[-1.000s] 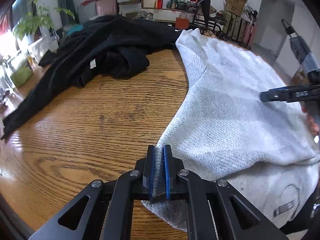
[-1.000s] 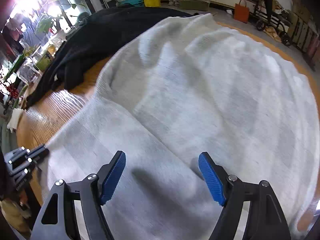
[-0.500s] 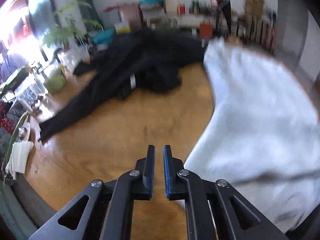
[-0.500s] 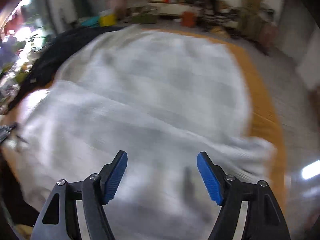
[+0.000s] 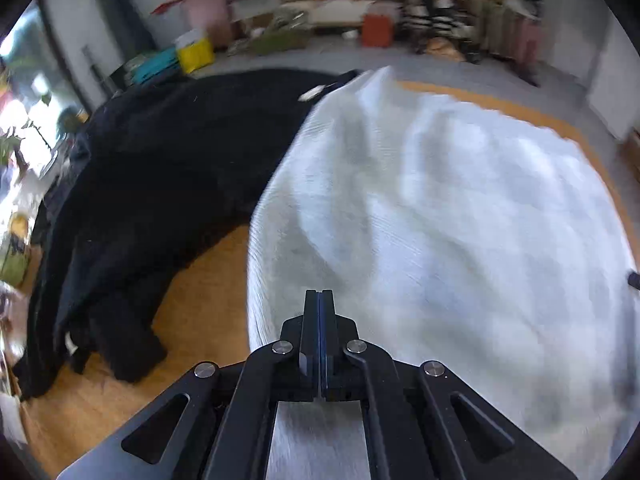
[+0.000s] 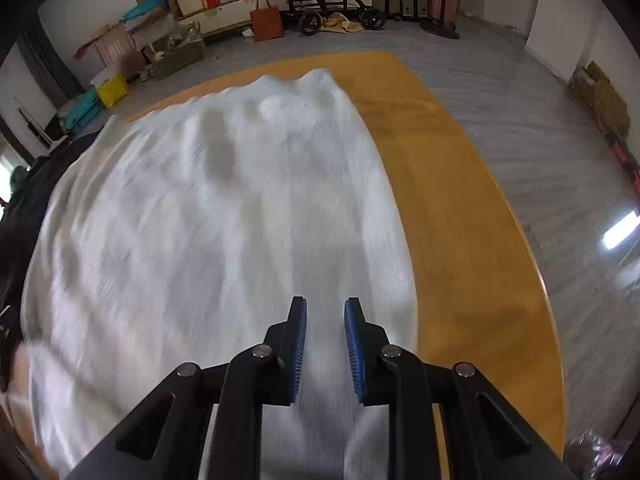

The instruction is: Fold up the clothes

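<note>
Fingers [image 5: 312, 316] pressed together left, parted right, over white garment [image 6: 208, 216].

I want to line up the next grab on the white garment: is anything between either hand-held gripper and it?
Nothing visible. The white garment lies directly under both: the right hand-held gripper, jaws apart, and the left hand-held gripper, jaws together. The black clothes lie off to the left.

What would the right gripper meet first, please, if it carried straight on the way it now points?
Most likely the white knit garment, which fills the view directly ahead of the right gripper; depth is hard to judge.
</note>
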`<state>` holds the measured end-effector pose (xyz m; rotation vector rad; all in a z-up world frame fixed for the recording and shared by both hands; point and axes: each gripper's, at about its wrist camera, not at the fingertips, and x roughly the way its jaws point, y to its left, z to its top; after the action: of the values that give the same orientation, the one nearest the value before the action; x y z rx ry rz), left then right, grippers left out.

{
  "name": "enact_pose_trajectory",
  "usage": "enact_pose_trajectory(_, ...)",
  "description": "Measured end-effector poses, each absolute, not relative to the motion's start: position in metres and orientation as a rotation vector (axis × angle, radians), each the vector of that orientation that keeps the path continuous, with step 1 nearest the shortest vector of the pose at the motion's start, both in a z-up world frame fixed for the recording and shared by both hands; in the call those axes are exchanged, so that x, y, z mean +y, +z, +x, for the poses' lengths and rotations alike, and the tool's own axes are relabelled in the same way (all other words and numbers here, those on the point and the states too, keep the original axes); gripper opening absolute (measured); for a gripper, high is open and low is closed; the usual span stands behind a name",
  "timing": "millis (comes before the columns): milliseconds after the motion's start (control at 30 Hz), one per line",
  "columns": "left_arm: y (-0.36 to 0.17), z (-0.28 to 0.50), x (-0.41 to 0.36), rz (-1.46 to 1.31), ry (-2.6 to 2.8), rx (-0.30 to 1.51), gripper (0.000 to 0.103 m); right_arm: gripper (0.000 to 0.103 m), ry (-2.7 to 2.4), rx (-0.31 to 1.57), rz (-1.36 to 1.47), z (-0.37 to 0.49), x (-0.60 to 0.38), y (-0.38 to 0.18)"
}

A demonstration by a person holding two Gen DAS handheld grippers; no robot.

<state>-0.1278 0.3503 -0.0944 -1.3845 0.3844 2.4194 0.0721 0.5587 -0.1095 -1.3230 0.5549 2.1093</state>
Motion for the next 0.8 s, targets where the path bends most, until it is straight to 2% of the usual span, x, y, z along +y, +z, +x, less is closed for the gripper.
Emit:
enact_pose_trajectory(100,-0.113,-0.146,0.336,-1.435,2.463,0.454,0.001,0.021,2.051,0.51,-1.354,0.04,0.579,-0.128)
enact_pose_trajectory(267,-0.111,-0.152,0.314,-1.369,2.447,0.512,0.001,0.023,2.015,0.481,-1.325,0.045,0.596,-0.132)
enact_pose_trajectory(367,-0.093,-0.149,0.318,-1.329,2.403,0.49,0.001,0.024,2.024,0.452,-1.34,0.039,0.601,-0.131)
enact_pose_trajectory(400,-0.081,-0.145,0.32,-1.271,2.388,0.471,0.001,0.028,2.028,0.43,-1.349,0.029,0.604,-0.129)
enact_pose_trajectory(467,-0.062,-0.147,0.338,-1.165,2.353,0.5,0.001,0.028,2.037,0.385,-1.366,0.011,0.608,-0.125)
enact_pose_trajectory(533,-0.066,-0.169,0.369,-1.196,2.339,0.581,0.001,0.034,2.045,0.341,-1.384,-0.008,0.613,-0.122)
enact_pose_trajectory(600,-0.075,-0.193,0.397,-1.249,2.334,0.612,0.001,0.03,2.052,0.296,-1.401,-0.026,0.617,-0.118)
enact_pose_trajectory(667,-0.081,-0.223,0.426,-1.291,2.326,0.567,0.001,0.024,2.062,0.285,-1.398,-0.046,0.624,-0.118)
enact_pose_trajectory(800,-0.098,-0.258,0.468,-1.285,2.31,0.581,0.001,0.025,2.077,0.331,-1.352,-0.079,0.645,-0.124)
